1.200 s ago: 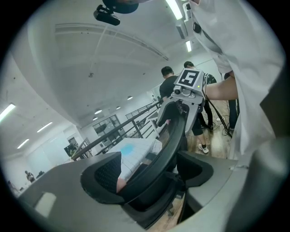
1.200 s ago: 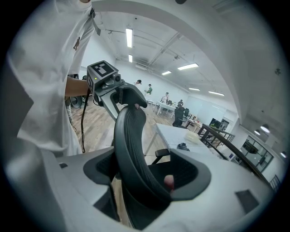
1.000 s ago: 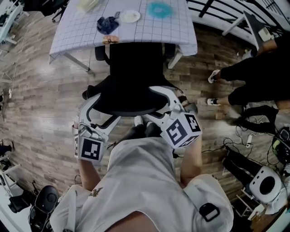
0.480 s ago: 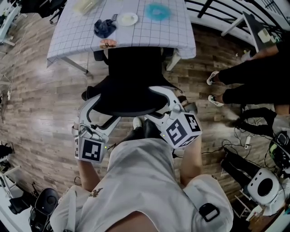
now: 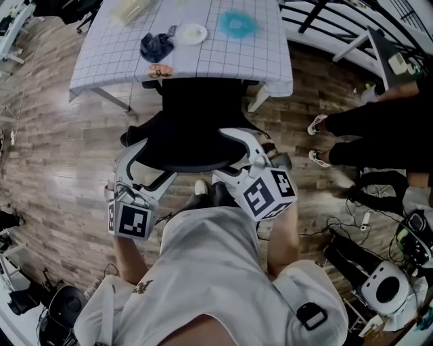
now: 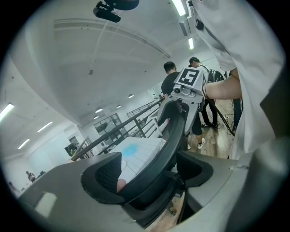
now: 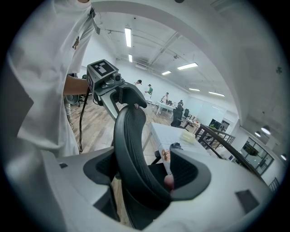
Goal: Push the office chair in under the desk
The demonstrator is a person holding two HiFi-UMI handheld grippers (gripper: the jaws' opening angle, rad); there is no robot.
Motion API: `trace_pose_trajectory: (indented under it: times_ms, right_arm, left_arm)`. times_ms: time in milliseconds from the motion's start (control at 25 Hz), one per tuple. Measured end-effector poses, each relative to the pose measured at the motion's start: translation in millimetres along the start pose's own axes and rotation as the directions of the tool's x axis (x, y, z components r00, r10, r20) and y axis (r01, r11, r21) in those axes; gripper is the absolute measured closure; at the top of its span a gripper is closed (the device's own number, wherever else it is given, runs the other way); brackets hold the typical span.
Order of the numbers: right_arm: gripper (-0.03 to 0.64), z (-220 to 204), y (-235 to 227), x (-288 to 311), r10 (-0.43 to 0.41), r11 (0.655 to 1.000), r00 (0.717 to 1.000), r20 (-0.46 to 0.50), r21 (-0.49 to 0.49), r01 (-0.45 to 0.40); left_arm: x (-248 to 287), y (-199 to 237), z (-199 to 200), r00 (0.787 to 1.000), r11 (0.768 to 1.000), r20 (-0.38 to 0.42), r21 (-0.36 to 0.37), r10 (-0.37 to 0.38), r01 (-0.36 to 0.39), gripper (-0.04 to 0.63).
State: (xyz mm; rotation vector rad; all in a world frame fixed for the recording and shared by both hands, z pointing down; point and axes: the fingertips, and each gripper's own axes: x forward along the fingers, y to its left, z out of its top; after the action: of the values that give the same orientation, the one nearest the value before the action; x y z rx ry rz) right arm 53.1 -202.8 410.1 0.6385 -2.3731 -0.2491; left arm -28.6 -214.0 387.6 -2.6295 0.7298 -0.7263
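Observation:
The black office chair [image 5: 203, 128] stands in front of the desk [image 5: 250, 47], which has a white grid cloth; its seat front reaches under the desk's near edge. My left gripper [image 5: 141, 162] holds the left end of the curved backrest top, and my right gripper [image 5: 243, 152] holds the right end. In the left gripper view the backrest [image 6: 174, 131] runs between the jaws of the left gripper [image 6: 152, 174], touching both. The right gripper view shows the backrest [image 7: 129, 131] wedged the same way in the right gripper [image 7: 145, 174].
On the desk lie a dark blue cloth [image 5: 157, 42], a white plate [image 5: 193, 32] and a light blue round thing [image 5: 237, 23]. A person's legs [image 5: 365, 128] stand at the right. Cables and equipment [image 5: 385, 284] cover the floor at lower right. A railing [image 5: 325, 17] is behind.
The chair has rolled a little toward the desk with both grippers on its backrest. The person at the right has shifted their feet.

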Motion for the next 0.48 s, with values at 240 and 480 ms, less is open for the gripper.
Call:
trace_pose_trajectory:
  times_ms: [240,480]
  right_arm:
    - [0.270,-4,-12,2,0.013,1.000,1.000,0.015,-0.006,-0.013]
    - [0.270,-6,-20,1,0.027,1.000,0.999,0.022,0.002,-0.027]
  left_arm:
    - [10,8,1,1.000,1.000,-0.023,-0.004,0.013,-0.013,0.215]
    - [18,11,6,1.000,1.000,0.001,-0.009,0.015,-0.015,0.209]
